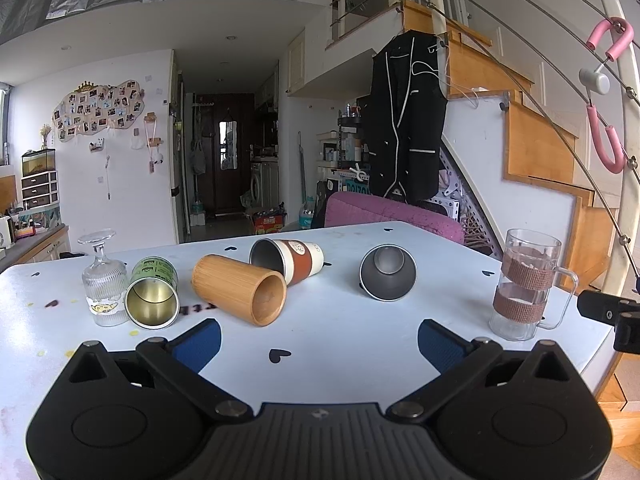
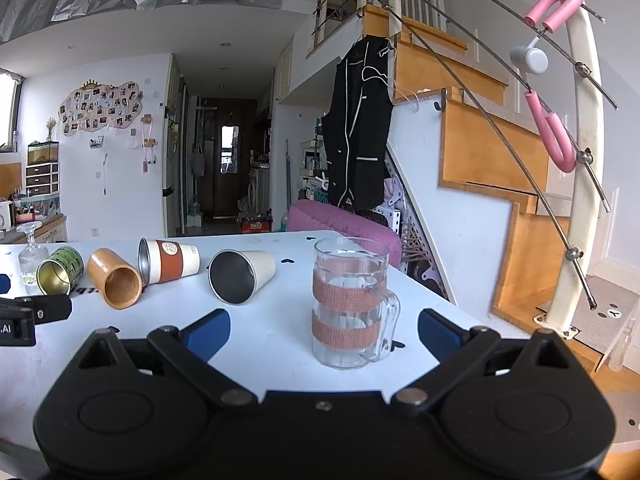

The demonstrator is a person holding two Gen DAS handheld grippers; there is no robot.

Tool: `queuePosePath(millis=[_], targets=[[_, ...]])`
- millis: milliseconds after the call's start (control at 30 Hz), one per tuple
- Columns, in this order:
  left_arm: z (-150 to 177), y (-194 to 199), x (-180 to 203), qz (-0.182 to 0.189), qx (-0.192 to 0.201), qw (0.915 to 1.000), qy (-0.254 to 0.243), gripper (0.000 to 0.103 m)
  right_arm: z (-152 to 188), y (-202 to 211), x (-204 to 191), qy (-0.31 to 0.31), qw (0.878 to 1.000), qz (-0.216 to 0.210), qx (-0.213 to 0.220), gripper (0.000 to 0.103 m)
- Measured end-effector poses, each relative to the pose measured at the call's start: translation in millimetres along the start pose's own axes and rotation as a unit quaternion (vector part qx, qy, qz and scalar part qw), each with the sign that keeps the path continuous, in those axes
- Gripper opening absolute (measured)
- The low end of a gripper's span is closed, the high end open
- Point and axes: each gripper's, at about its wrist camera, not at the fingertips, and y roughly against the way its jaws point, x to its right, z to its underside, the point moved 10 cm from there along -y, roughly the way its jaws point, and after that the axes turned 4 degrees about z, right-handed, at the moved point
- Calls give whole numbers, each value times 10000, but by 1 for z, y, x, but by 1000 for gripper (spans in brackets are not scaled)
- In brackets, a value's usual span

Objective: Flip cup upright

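Observation:
On the white table (image 1: 340, 332) several cups lie on their sides: a green tin cup (image 1: 153, 298), a bamboo cup (image 1: 239, 290), a white and brown cup (image 1: 288, 262) and a steel-lined cream cup (image 1: 387, 273). They also show in the right wrist view: green tin (image 2: 60, 271), bamboo (image 2: 114, 279), brown-banded (image 2: 168, 261), cream (image 2: 242, 276). A clear glass mug (image 2: 350, 302) with brown bands stands upright, just in front of my open right gripper (image 2: 324, 332). My left gripper (image 1: 320, 340) is open and empty, short of the cups.
A ribbed stemmed glass (image 1: 103, 280) stands upside down at the far left. The glass mug (image 1: 524, 284) stands near the table's right edge. A pink chair (image 1: 392, 216) sits behind the table. A wooden staircase (image 2: 500, 168) with a railing rises on the right.

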Motion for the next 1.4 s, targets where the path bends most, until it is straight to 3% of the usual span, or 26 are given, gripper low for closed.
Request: queuePosePath(millis=[1400], targets=[[1, -1, -1, -10, -12, 10000, 15, 103, -1, -1, 4, 2, 10000, 34, -6, 101]])
